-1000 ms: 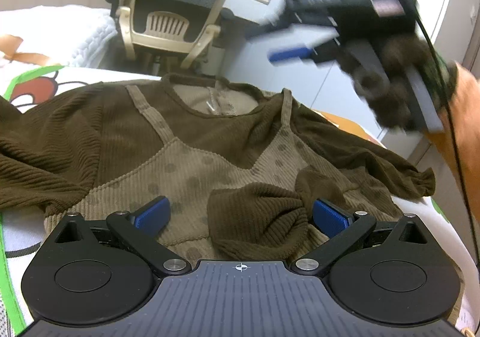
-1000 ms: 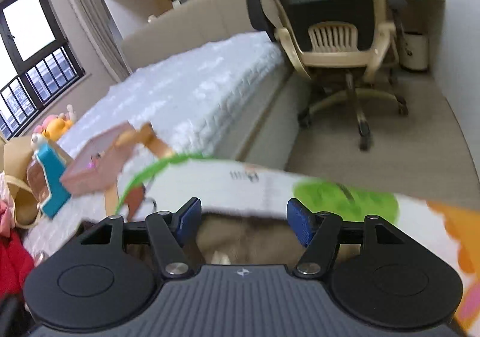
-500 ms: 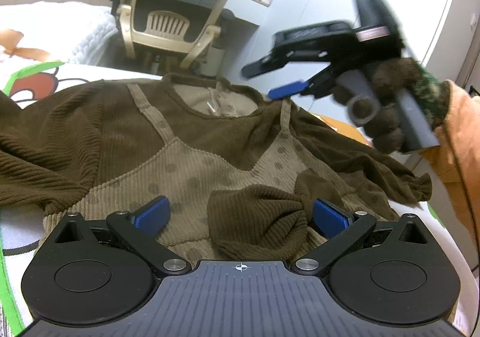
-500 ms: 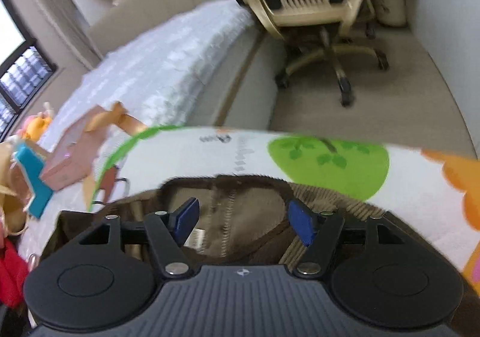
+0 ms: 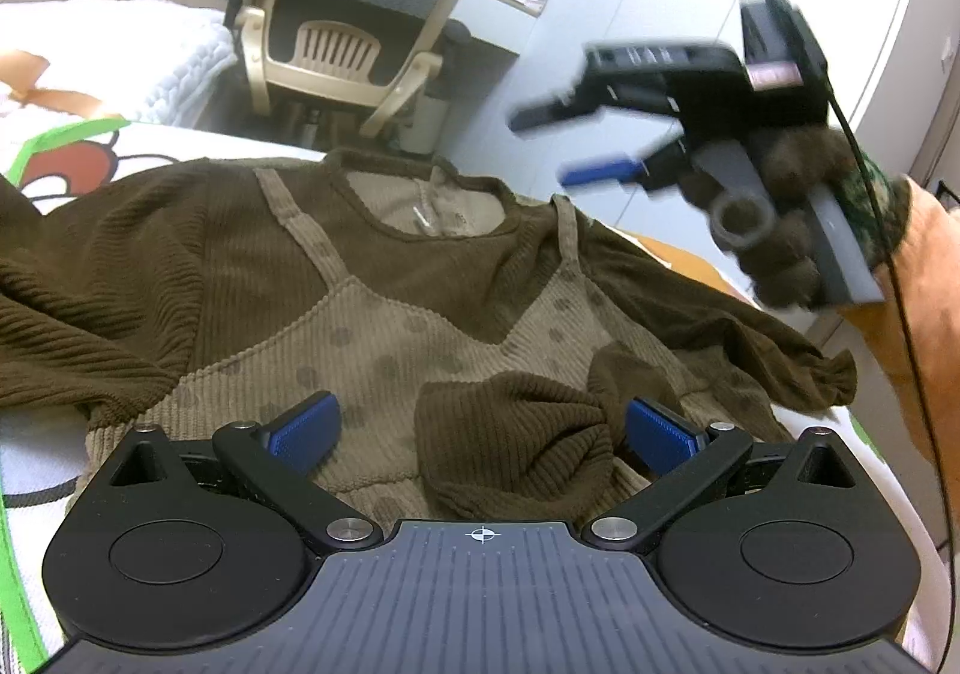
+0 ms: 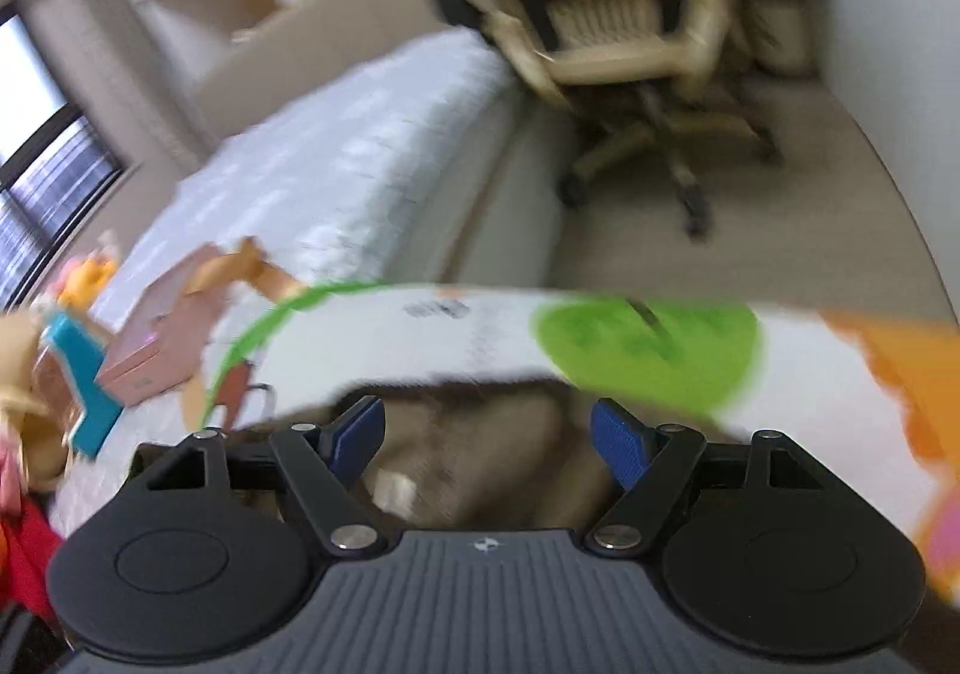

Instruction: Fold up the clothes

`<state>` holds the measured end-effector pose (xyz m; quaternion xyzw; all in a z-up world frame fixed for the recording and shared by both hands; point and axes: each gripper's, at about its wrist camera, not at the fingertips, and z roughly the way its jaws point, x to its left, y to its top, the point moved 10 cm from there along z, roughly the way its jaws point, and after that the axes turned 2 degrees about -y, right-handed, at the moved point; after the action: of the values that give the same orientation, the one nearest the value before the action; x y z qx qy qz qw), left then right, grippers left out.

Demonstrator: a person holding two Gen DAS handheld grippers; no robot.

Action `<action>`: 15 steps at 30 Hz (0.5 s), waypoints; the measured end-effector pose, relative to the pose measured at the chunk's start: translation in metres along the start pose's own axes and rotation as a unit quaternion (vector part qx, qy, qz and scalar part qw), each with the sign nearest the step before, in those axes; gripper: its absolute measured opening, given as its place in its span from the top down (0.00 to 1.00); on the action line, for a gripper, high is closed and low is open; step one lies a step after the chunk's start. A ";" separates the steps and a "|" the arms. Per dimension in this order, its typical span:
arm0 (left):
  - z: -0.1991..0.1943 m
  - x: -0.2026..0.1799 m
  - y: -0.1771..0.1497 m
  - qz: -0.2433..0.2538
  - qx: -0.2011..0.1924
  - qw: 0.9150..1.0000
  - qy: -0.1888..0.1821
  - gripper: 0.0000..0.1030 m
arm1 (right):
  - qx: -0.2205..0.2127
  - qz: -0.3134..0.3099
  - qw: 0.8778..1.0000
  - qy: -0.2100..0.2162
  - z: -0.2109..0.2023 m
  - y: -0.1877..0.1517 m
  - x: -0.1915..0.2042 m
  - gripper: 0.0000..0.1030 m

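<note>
Lying flat, brown top (image 5: pixel 384 302), both grippers agape

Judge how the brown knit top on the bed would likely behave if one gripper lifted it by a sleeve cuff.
The brown knit top would probably drape and sag, not hold shape: its ribbed sleeves already lie crumpled in soft folds. The bunched cuff between the open left gripper fingers looks thick, so likely easy to pinch. Lifted by it alone, the body would likely trail and drag on the printed sheet.
</note>
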<state>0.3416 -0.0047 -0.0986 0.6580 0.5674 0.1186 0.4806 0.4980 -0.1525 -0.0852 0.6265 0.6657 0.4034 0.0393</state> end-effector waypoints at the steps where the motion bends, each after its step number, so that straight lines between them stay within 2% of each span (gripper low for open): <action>1: 0.000 0.000 0.000 0.000 0.000 1.000 0.000 0.00 | 0.007 0.018 1.000 0.001 0.002 -0.004 -0.006 0.26; 3: 0.001 -0.001 0.000 0.001 -0.001 1.000 0.001 0.00 | 0.020 0.054 0.998 0.004 0.007 -0.011 -0.019 0.26; 4: 0.001 -0.001 0.001 0.001 -0.001 1.000 0.001 0.00 | 0.007 0.056 0.998 0.024 0.005 -0.009 -0.017 0.26; 6: 0.001 -0.001 0.001 0.000 -0.002 1.000 0.000 0.00 | -0.059 0.018 0.994 0.093 -0.006 0.006 0.005 0.26; 8: 0.002 0.000 0.001 -0.001 -0.003 1.000 0.000 0.00 | -0.088 -0.043 0.990 0.100 -0.012 0.012 0.018 0.26; 9: 0.002 0.000 0.001 -0.001 -0.004 1.000 0.000 0.00 | -0.082 -0.064 0.991 0.084 -0.009 0.011 0.019 0.26; 12: 0.003 -0.002 0.001 -0.001 -0.004 1.000 0.000 0.00 | 0.004 -0.055 0.998 -0.013 0.019 -0.009 -0.007 0.26; 14: 0.003 -0.002 0.001 -0.001 -0.004 1.000 0.000 0.00 | 0.010 -0.033 0.999 -0.032 0.014 -0.016 -0.020 0.29; 15: 0.003 -0.002 0.001 -0.001 -0.004 1.000 -0.001 0.00 | -0.008 -0.016 0.999 -0.027 0.000 -0.015 -0.021 0.29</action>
<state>0.3438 -0.0076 -0.0987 0.6554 0.5674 0.1198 0.4839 0.4901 -0.1692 -0.1037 0.6265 0.6710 0.3907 0.0682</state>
